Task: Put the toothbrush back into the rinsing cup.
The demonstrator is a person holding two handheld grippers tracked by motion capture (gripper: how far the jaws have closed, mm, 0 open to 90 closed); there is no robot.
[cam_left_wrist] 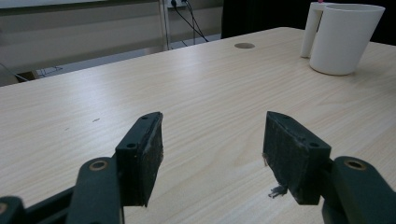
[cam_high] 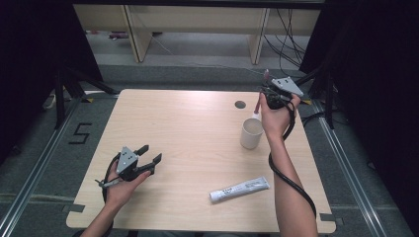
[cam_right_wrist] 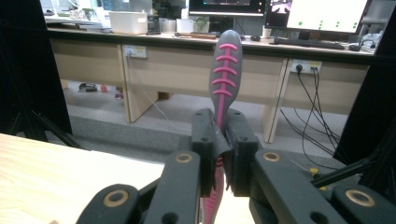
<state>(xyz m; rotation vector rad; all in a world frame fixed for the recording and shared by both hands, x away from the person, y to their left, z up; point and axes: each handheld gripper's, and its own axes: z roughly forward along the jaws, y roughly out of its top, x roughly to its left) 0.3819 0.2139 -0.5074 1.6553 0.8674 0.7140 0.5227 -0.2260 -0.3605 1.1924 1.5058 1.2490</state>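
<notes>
The right gripper (cam_high: 267, 95) is raised over the far right part of the pale wooden table (cam_high: 188, 133), at about two o'clock from the table's middle, its jaws clamped on a grey toothbrush handle with pink rubber ribs (cam_right_wrist: 226, 74). The handle stands upright between the pads, and its lower end reaches down toward the white ceramic mug (cam_high: 251, 133) just below the hand. The left gripper (cam_high: 146, 159) rests low at about eight o'clock, jaws apart with nothing between them, pointing across the table toward the mug. A white toothpaste tube (cam_high: 239, 189) lies flat at five o'clock, well apart from both grippers.
</notes>
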